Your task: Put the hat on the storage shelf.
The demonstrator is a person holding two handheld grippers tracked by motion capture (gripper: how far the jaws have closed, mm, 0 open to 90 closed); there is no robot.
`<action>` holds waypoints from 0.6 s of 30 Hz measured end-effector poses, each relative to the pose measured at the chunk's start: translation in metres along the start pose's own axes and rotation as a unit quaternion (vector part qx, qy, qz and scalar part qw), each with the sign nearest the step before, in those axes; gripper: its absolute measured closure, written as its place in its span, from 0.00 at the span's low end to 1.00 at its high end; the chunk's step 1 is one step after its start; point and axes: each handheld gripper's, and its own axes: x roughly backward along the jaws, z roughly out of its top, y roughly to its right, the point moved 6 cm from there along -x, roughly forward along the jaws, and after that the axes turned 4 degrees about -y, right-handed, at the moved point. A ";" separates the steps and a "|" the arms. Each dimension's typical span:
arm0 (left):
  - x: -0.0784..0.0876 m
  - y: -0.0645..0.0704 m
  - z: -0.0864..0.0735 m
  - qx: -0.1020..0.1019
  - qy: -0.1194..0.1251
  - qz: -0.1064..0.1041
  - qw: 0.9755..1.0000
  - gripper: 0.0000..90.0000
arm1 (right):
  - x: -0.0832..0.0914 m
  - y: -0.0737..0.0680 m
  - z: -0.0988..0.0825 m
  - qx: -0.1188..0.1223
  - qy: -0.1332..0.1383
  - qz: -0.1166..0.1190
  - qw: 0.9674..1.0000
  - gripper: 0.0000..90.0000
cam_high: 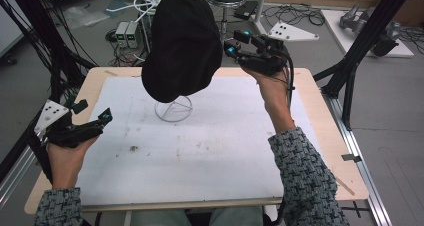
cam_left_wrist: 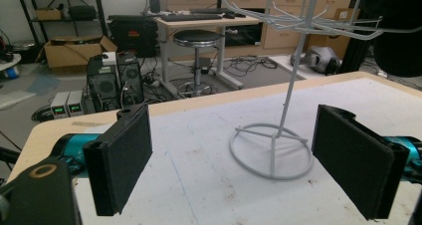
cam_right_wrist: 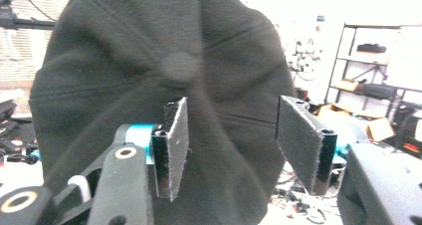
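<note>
A pale wooden tabletop [cam_high: 320, 116] fills the middle of the high view, its rim showing as a light border on all sides. A white mat [cam_high: 200, 151] covers most of it, marked with faint smudges and a small dark speck left of centre. On the mat, just above the middle of the frame, stands a white wire stand [cam_high: 173, 109] on a ring base. In the left gripper view the stand [cam_left_wrist: 271, 150] sits at centre right, its ring flat on the mat [cam_left_wrist: 199, 185].
</note>
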 end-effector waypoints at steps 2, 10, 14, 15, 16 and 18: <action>-0.001 -0.001 0.000 0.001 -0.001 -0.001 1.000 0.18 | 0.006 0.001 0.000 0.004 0.000 -0.006 1.000 0.50; -0.010 -0.002 0.002 0.005 0.000 -0.003 1.000 0.18 | 0.044 0.019 -0.008 0.005 -0.003 -0.074 0.997 0.35; -0.016 -0.002 0.002 -0.003 -0.003 -0.002 1.000 0.18 | 0.061 0.025 -0.014 -0.003 -0.005 -0.095 0.995 0.30; -0.017 -0.002 0.002 -0.003 -0.004 -0.001 1.000 0.18 | 0.069 0.027 -0.017 -0.005 -0.002 -0.105 0.994 0.29; -0.018 -0.003 0.002 -0.002 -0.003 -0.001 1.000 0.18 | 0.080 0.030 -0.022 -0.003 -0.006 -0.120 0.993 0.27; -0.021 -0.004 0.002 -0.002 -0.006 0.001 1.000 0.18 | 0.092 0.034 -0.027 -0.005 -0.014 -0.142 0.990 0.22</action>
